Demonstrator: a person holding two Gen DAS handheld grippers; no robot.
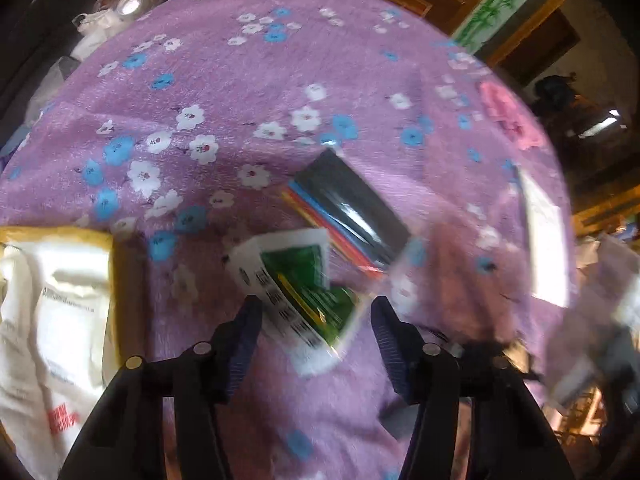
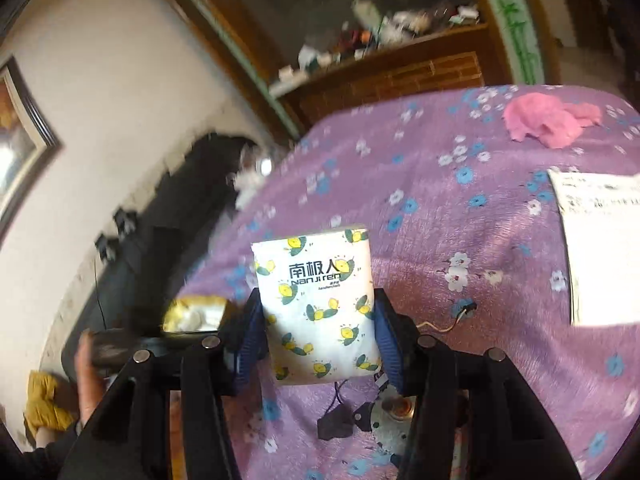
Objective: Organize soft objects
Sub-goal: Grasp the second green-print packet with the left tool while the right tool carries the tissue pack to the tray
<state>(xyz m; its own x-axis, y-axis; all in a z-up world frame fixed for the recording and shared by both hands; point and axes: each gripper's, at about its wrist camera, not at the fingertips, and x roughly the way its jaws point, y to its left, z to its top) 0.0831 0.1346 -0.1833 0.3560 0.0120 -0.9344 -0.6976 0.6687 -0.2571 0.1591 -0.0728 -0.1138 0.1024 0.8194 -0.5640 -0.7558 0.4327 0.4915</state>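
In the right wrist view my right gripper (image 2: pixel 318 304) is shut on a white tissue pack (image 2: pixel 316 304) printed with yellow lemons, and holds it upright above the purple flowered blanket (image 2: pixel 440 220). In the left wrist view my left gripper (image 1: pixel 316 312) points steeply down at the blanket (image 1: pixel 240 80). A clear packet with a green and white label (image 1: pixel 300 292) lies blurred between its open fingers and is not gripped. Just beyond that lies a clear bag of coloured strips with a black card (image 1: pixel 348 208). A pink cloth (image 2: pixel 548 120) lies at the blanket's far right and also shows as a pink cloth (image 1: pixel 508 116) in the left view.
A yellow-rimmed container holding a white plastic bag (image 1: pixel 52 300) sits at the left. A white paper sheet (image 2: pixel 600 248) lies at the right. A metal disc with wires (image 2: pixel 392 420) lies under the right gripper. A person's hand (image 2: pixel 86 360) is at the lower left, and a cluttered wooden shelf (image 2: pixel 380 40) stands behind.
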